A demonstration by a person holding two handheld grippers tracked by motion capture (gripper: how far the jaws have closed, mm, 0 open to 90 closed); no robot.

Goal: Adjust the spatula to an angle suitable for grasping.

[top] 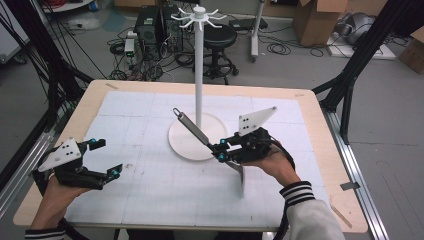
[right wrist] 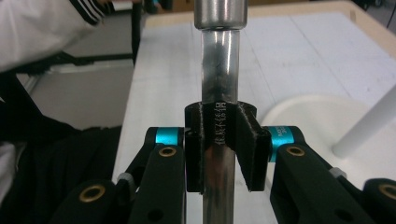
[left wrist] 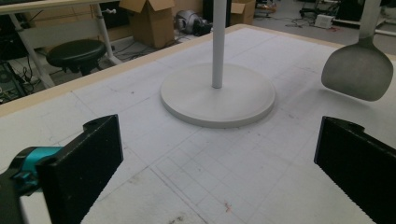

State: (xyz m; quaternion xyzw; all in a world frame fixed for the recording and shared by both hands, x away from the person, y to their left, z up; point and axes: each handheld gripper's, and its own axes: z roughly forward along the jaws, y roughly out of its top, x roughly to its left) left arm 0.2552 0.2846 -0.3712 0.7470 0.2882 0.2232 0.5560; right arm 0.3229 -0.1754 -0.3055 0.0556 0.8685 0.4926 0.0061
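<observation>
On a white gridded mat (top: 150, 185) over a wooden table (top: 320, 130), amid cables and cardboard boxes (top: 320, 20), the right gripper (top: 220, 148) clamps a metal spatula (top: 192, 129) beside the white stand (top: 198, 75), while the left gripper (top: 107, 157) gapes empty, near left.

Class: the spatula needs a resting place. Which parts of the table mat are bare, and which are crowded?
Bare: the mat between the left gripper and the stand's round base, and both far corners. Crowded: the middle-right, where the right gripper holds the spatula over the base beside the pole.
</observation>
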